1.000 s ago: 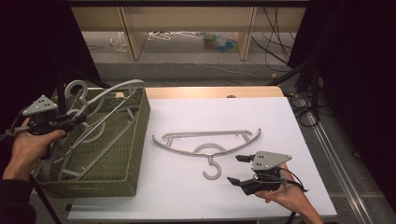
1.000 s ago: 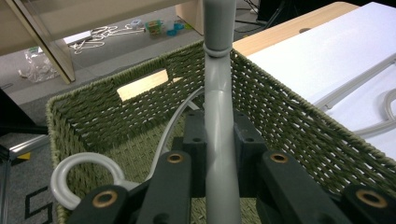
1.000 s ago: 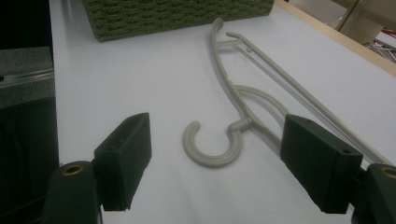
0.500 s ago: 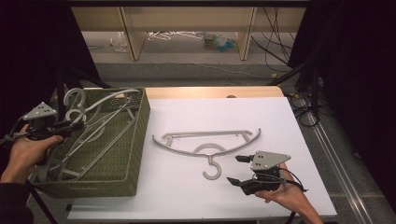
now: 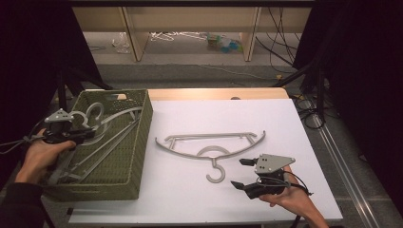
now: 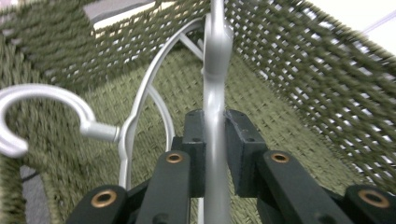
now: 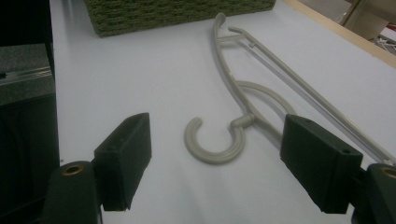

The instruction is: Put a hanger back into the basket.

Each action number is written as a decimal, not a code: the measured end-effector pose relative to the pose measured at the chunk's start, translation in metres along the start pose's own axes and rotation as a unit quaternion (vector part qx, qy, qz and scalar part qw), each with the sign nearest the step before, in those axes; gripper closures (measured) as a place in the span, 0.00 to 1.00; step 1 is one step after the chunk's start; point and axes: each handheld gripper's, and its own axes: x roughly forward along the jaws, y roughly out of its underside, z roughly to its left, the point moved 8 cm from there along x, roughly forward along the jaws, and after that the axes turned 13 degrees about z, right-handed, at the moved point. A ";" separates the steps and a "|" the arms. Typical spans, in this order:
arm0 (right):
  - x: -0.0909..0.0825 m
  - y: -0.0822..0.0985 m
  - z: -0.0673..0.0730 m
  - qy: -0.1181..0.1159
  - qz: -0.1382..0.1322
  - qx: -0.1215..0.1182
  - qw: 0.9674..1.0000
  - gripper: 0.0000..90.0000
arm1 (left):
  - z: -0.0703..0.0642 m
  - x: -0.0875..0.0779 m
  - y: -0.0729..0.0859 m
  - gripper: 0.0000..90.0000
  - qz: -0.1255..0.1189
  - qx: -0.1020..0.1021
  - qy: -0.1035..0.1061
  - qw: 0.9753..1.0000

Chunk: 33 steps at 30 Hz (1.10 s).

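A grey plastic hanger (image 5: 211, 146) lies flat on the white tabletop (image 5: 285, 123), its hook (image 5: 215, 174) pointing toward me. My right gripper (image 5: 239, 173) rests open just right of that hook; in the right gripper view the hook (image 7: 215, 145) lies on the table between and beyond the wide jaws of the right gripper (image 7: 217, 142), untouched. My left gripper (image 5: 88, 135) is over the green woven basket (image 5: 143, 137), shut on the bar of a second grey hanger (image 6: 215, 51). The left gripper (image 6: 215, 135) pinches it between both pads. Another hanger's hook (image 6: 42, 100) curls at the left.
The basket (image 6: 303, 70) holds several grey hangers (image 5: 107, 142) lying slantwise. It stands at the table's left side, and its corner (image 7: 177, 14) sits beyond the hanger on the table. Cables and black stands (image 5: 304, 71) are off the table's right rear.
My left gripper has sunk lower into the basket with the hanger still pinched. The right gripper and the hanger on the table have stayed put.
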 end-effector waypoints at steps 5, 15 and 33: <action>0.000 0.001 0.000 -0.001 0.001 0.001 1.000 0.29 | 0.007 0.001 0.001 0.88 -0.001 0.006 -0.007 1.000; 0.000 0.001 0.000 0.000 0.001 0.000 1.000 0.29 | 0.022 0.006 0.008 0.87 0.022 -0.053 -0.037 0.998; 0.000 0.000 0.000 0.001 0.000 0.001 1.000 0.29 | 0.024 -0.010 0.008 0.68 0.006 -0.117 -0.078 0.990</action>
